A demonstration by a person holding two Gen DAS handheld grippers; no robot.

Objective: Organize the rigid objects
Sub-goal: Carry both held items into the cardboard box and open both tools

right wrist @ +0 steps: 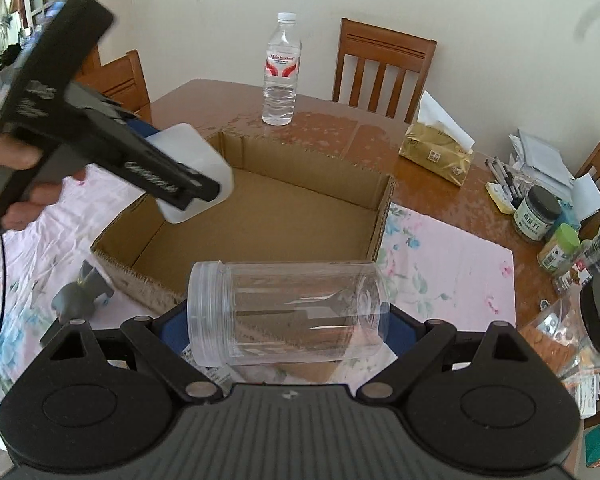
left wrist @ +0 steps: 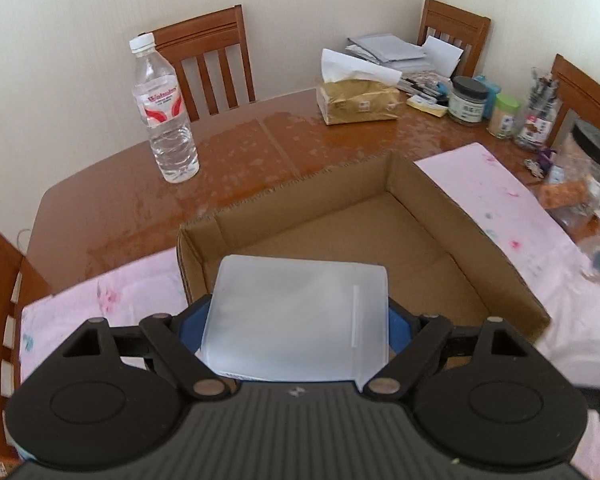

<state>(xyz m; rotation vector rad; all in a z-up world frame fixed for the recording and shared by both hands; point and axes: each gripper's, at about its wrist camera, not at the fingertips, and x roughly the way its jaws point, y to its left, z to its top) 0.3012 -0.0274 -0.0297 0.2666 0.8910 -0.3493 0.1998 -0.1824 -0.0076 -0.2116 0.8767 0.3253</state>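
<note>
My left gripper (left wrist: 298,320) is shut on a frosted white plastic box (left wrist: 300,316), held over the near left corner of an open cardboard box (left wrist: 472,216). In the right wrist view that same left gripper (right wrist: 196,184) comes in from the left with the white plastic box (right wrist: 192,148) above the cardboard box (right wrist: 380,216), a hand behind it. My right gripper (right wrist: 288,312) is shut on a clear plastic jar (right wrist: 288,308) lying sideways, mouth to the left, above the carton's near wall. The carton's floor looks bare.
A water bottle (left wrist: 164,112) stands on the wooden table (left wrist: 112,208) beyond the carton. A tissue box (left wrist: 358,100), jars (left wrist: 466,98) and papers crowd the far right. A pink floral cloth (right wrist: 452,268) lies under the carton. A small grey object (right wrist: 82,292) lies at its left.
</note>
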